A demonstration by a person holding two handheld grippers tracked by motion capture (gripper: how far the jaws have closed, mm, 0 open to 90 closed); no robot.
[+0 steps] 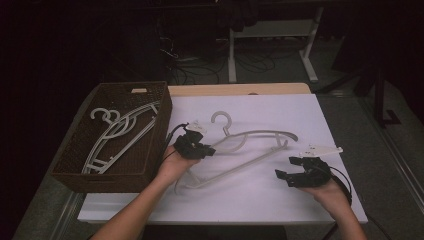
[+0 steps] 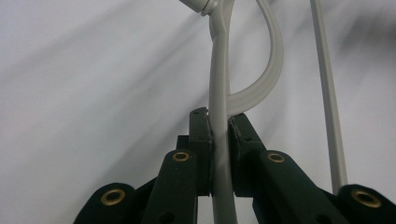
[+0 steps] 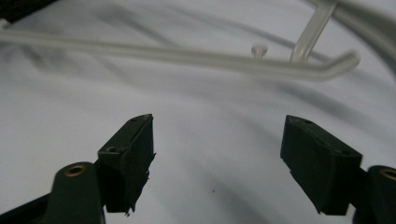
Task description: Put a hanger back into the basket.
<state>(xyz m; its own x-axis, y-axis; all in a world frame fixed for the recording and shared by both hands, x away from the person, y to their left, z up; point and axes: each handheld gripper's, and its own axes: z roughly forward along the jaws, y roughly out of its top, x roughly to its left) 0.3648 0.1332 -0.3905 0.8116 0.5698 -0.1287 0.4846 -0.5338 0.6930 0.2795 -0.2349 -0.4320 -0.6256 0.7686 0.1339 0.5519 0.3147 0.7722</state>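
Observation:
A pale grey plastic hanger (image 1: 240,152) lies across the white table top (image 1: 250,200), hook toward the back. My left gripper (image 1: 209,150) is shut on its left arm; in the left gripper view the two pads squeeze the hanger's thin bar (image 2: 220,140) between them, with the curved brace (image 2: 273,56) rising beyond. My right gripper (image 1: 287,167) stands open near the hanger's right end, nothing between its fingers. In the right gripper view the jaws (image 3: 217,163) are spread wide and the hanger's lower bar (image 3: 187,56) lies ahead of them, apart.
A dark woven basket (image 1: 160,130) stands at the left of the table with two more grey hangers (image 1: 120,132) lying in it. The table's wooden back edge (image 1: 240,89) shows behind. Desk legs and cables sit on the dark floor beyond.

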